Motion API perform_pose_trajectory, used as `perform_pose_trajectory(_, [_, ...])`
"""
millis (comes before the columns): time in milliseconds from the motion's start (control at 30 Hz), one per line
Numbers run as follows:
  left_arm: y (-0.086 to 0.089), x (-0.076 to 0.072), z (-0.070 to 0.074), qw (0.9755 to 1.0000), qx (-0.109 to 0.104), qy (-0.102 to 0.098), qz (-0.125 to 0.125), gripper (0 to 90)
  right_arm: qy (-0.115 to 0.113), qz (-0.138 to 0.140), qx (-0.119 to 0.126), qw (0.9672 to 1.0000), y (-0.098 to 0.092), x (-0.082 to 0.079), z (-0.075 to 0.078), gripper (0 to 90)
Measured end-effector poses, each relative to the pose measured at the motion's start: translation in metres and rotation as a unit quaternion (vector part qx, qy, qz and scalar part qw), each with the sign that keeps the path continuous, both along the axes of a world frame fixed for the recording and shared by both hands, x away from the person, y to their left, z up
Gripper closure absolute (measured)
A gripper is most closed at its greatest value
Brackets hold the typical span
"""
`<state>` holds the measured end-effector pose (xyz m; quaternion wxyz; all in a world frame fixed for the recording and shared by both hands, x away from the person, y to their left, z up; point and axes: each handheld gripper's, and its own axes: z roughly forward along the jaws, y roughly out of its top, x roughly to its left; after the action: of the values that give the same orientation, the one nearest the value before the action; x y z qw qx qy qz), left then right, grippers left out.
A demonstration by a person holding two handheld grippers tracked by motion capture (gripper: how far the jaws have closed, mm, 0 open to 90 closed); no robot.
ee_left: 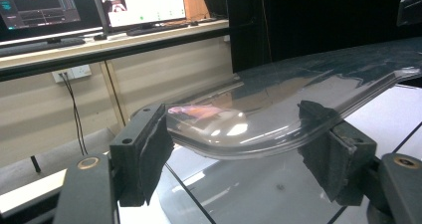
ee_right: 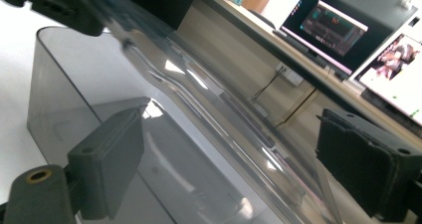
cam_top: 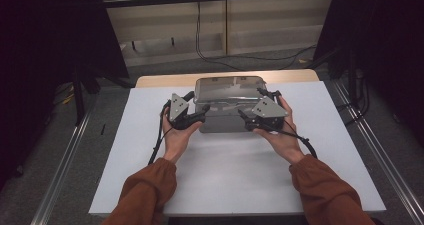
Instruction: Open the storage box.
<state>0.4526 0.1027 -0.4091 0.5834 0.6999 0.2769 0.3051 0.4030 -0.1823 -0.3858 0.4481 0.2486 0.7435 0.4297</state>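
Fingers of two grippers, left gripper [cam_top: 197,116] and right gripper [cam_top: 245,118], spread wide, apparently flanking one clear lidded box [cam_top: 225,92], one white table [cam_top: 225,170].

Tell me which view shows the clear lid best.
The high view: the whole clear lid shows atop the grey box, between both grippers. The left gripper view shows just its curved corner between open jaws; the right gripper view, a blurred stretch of rim.
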Motion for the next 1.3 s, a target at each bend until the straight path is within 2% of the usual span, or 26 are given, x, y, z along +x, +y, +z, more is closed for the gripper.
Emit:
perform_pose_trajectory(100, [0.000, 0.000, 0.001, 1.0000, -0.002, 0.001, -0.001, 29.8, 0.017, 0.000, 0.020, 0.9997, -0.007, 0.001, 0.000, 9.0])
perform_pose_trajectory(133, [0.001, 0.000, 0.001, 1.0000, -0.001, 0.002, -0.001, 29.8, 0.015, -0.001, 0.023, 0.9996, -0.008, 0.001, -0.001, 6.5])
perform_pose_trajectory(200, [-0.001, -0.001, 0.001, 1.0000, -0.001, 0.004, 0.000, 29.5, 0.016, -0.004, 0.016, 0.9997, -0.010, 0.002, -0.002, 0.7])
perform_pose_trajectory(300, [-0.001, -0.001, 0.002, 1.0000, -0.005, 0.003, 0.000, 29.1, 0.024, 0.008, 0.024, 0.9994, -0.014, 0.003, -0.005, 0.0])
perform_pose_trajectory(400, [0.000, -0.001, 0.002, 1.0000, -0.009, 0.003, 0.000, 29.6, 0.024, 0.002, 0.029, 0.9993, -0.015, 0.004, -0.006, 0.0])
perform_pose_trajectory(533, [0.001, -0.001, 0.003, 1.0000, -0.007, 0.001, -0.001, 29.8, 0.023, 0.000, 0.043, 0.9988, -0.021, 0.005, -0.004, 4.8])
perform_pose_trajectory(633, [0.001, -0.001, 0.003, 0.9997, -0.020, 0.011, 0.000, 29.5, 0.028, -0.005, 0.055, 0.9981, -0.026, 0.007, -0.004, 7.6])
perform_pose_trajectory(733, [0.001, -0.001, 0.003, 0.9999, -0.010, 0.004, 0.001, 30.8, 0.033, -0.012, 0.067, 0.9971, -0.032, 0.010, -0.006, 10.0])
perform_pose_trajectory(867, [0.001, 0.000, 0.003, 0.9999, -0.015, 0.006, 0.000, 30.6, 0.034, -0.016, 0.083, 0.9958, -0.039, 0.012, -0.005, 14.7])
perform_pose_trajectory(967, [0.002, 0.000, 0.004, 0.9999, -0.014, 0.005, 0.000, 31.2, 0.034, -0.013, 0.090, 0.9953, -0.044, 0.014, -0.004, 22.2])
perform_pose_trajectory(1133, [0.002, 0.001, 0.007, 1.0000, -0.003, -0.003, 0.004, 32.3, 0.037, -0.010, 0.100, 0.9942, -0.050, 0.017, -0.004, 27.8])
perform_pose_trajectory(1300, [-0.001, 0.005, 0.008, 0.9999, -0.012, 0.000, 0.003, 31.9, 0.034, -0.005, 0.114, 0.9929, -0.051, 0.022, -0.005, 34.4])
